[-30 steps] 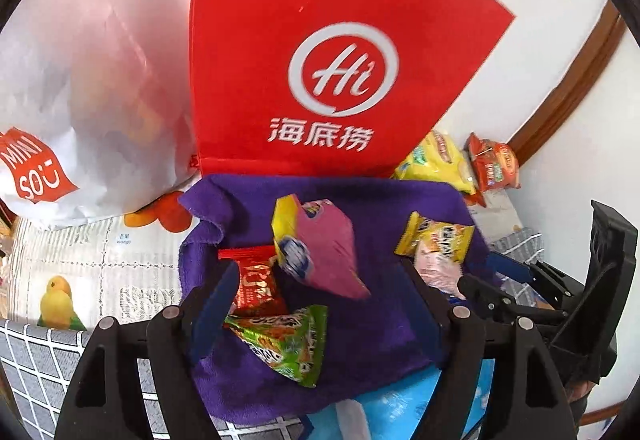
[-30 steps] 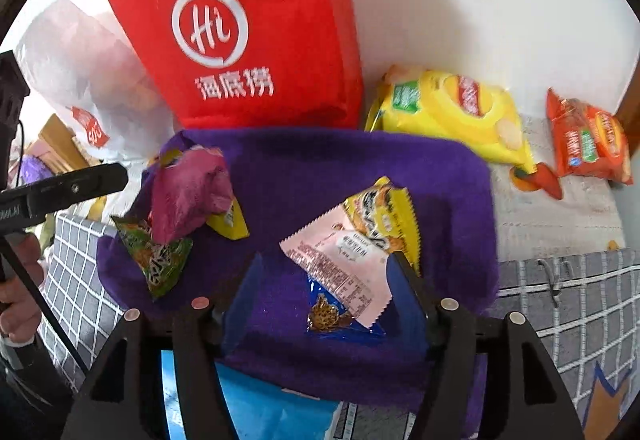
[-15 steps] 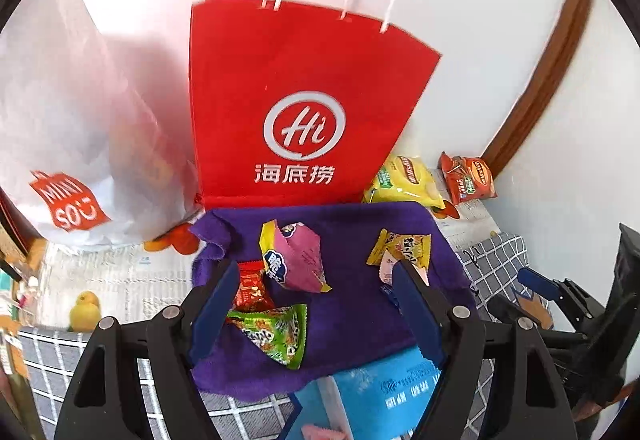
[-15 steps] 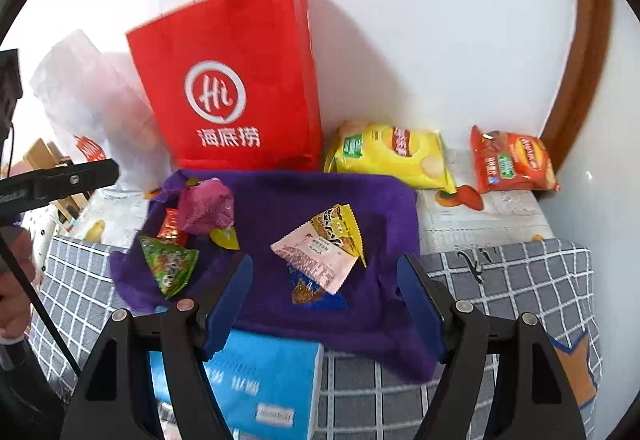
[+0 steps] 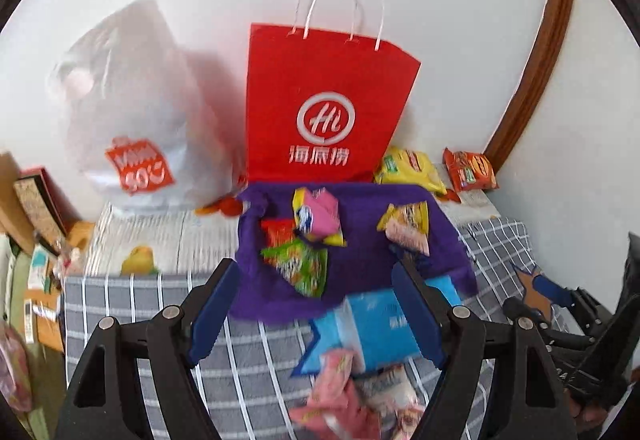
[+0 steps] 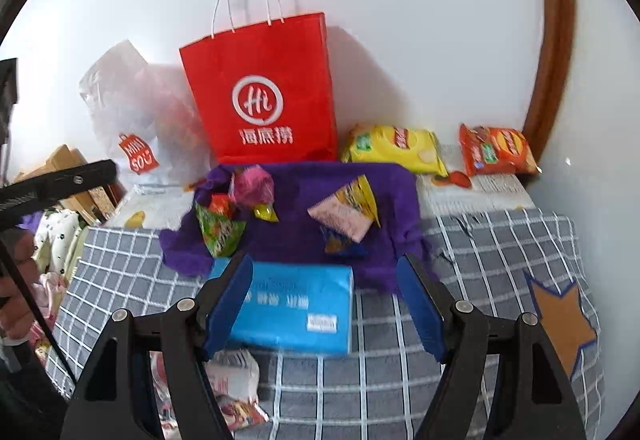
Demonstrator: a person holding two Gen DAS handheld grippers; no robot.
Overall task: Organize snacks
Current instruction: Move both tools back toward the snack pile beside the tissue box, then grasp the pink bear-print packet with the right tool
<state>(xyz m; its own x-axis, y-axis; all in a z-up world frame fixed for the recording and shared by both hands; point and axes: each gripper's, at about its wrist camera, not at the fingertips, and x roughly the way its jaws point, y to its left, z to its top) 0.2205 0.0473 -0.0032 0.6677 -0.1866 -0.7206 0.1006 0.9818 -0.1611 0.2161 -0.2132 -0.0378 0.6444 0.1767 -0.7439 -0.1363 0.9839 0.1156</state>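
Note:
A purple cloth (image 5: 360, 240) (image 6: 300, 236) lies on the checked cover with several snack packets on it. At its left are a green packet (image 5: 298, 266) (image 6: 218, 232), a red one (image 5: 278, 232) and a pink-and-yellow one (image 5: 318, 214). At its right a pink packet (image 6: 340, 218) overlaps a yellow one (image 5: 406, 214). My left gripper (image 5: 314, 272) is open and empty, above the cloth's near edge. My right gripper (image 6: 326, 264) is open and empty too, over a blue tissue pack (image 6: 288, 308).
A red paper bag (image 5: 324, 108) (image 6: 264, 96) and a white plastic bag (image 5: 132, 128) stand against the wall. A yellow chips bag (image 6: 394, 148) and an orange bag (image 6: 496, 150) lie at the back right. Pink packets (image 5: 340, 392) lie nearest me, with clutter off the left edge.
Both grippers have drawn back and up from the cloth, so the whole red bag, the tissue pack and the checked cover now show. The snacks on the cloth have stayed put.

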